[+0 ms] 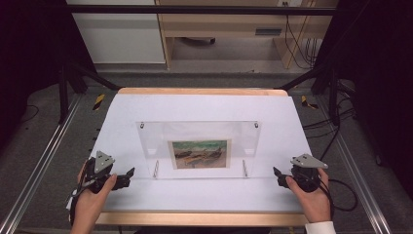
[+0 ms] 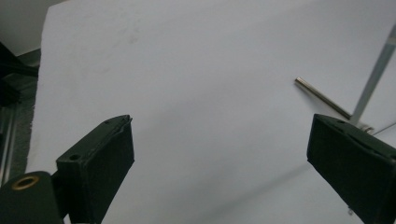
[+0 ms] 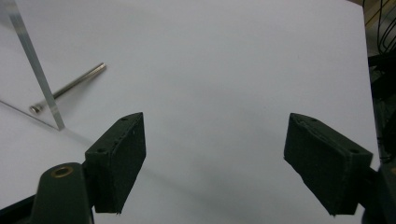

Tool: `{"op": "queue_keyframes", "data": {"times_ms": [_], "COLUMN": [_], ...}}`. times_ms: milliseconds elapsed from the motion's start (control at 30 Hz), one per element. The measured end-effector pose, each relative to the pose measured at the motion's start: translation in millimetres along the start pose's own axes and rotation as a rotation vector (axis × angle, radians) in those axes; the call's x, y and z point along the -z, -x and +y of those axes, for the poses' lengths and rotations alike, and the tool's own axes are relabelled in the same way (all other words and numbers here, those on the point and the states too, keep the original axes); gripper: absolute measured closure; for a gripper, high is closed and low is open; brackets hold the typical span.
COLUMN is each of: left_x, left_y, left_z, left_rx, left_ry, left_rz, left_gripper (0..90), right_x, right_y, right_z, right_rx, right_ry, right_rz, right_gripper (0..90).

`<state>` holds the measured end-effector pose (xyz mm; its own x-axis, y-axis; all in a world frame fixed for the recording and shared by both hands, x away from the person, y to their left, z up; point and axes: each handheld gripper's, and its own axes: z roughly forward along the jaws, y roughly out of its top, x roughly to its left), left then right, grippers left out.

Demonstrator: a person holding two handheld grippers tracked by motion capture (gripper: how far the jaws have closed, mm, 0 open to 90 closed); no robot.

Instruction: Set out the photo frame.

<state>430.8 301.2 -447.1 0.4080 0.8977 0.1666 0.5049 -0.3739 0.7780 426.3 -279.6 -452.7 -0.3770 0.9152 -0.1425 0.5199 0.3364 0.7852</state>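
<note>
Both the left gripper [image 1: 130, 172] and right gripper [image 1: 275, 171] are released, holding nothing; the frame [image 1: 199, 148] stands between them, untouched. Likely next: each closes in on its near edge.

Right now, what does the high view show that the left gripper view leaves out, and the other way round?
High view: the whole clear acrylic picture frame, its landscape print, both hands and grippers. Left gripper view: the left gripper up close, black jaws wide apart, nothing between them. Both: the white table sheet and the frame's left metal standoff rod.
</note>
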Motion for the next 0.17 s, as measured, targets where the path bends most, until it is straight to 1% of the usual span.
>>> {"op": "queue_keyframes", "data": {"times_ms": [100,167], "left_x": [-3.1,-4.3], "left_y": [-1.3,-1.0], "left_z": [-2.3,-3.0], "left_rx": [-0.026,-0.052], "left_ry": [-0.02,-0.022], "left_rz": [0.013,0.02], "left_gripper": [7.0,7.0], "right_x": [-1.5,-2.5], "right_y": [-1.7,-2.0], "right_z": [-2.0,-3.4], "right_rx": [0.029,0.052], "right_ry": [-0.016,-0.007], "right_rz": [-0.019,-0.038], "right_gripper": [21.1,21.1]}}
